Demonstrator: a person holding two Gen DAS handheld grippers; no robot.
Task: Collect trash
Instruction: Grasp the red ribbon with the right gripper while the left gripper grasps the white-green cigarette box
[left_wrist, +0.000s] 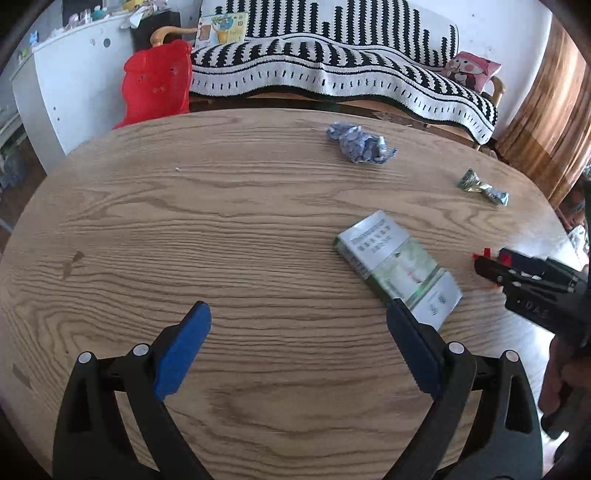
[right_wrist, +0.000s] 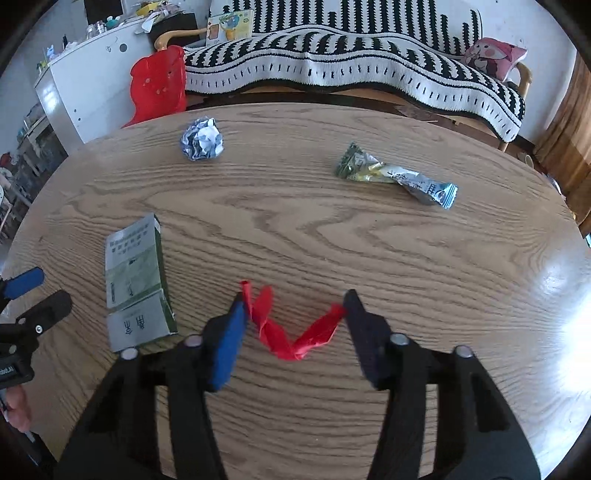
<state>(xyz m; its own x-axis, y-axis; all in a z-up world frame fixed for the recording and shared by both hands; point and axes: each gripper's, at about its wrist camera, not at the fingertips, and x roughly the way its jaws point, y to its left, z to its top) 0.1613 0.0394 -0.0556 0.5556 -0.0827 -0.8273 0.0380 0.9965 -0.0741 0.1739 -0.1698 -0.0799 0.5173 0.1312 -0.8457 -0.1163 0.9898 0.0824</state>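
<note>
On the round wooden table (left_wrist: 221, 229) lie a crumpled blue-white paper ball (left_wrist: 360, 144) (right_wrist: 202, 144), a twisted green and blue snack wrapper (left_wrist: 482, 186) (right_wrist: 395, 175) and a flat green-grey carton (left_wrist: 395, 262) (right_wrist: 135, 280). My left gripper (left_wrist: 297, 306) (right_wrist: 37, 295) stands open and empty, its right finger beside the carton's near corner. A folded red wrapper (right_wrist: 291, 332) (left_wrist: 482, 254) sits between the fingers of my right gripper (right_wrist: 295, 299) (left_wrist: 491, 269), bent into a V, with its ends against both pads just over the tabletop.
Behind the table are a red plastic chair (left_wrist: 157, 81) (right_wrist: 159, 85), a sofa under a black-and-white striped blanket (left_wrist: 332, 55) with a pink cushion (left_wrist: 472, 70), and a white cabinet (left_wrist: 74, 81) at the left. A person's hand (left_wrist: 557, 380) holds the right gripper.
</note>
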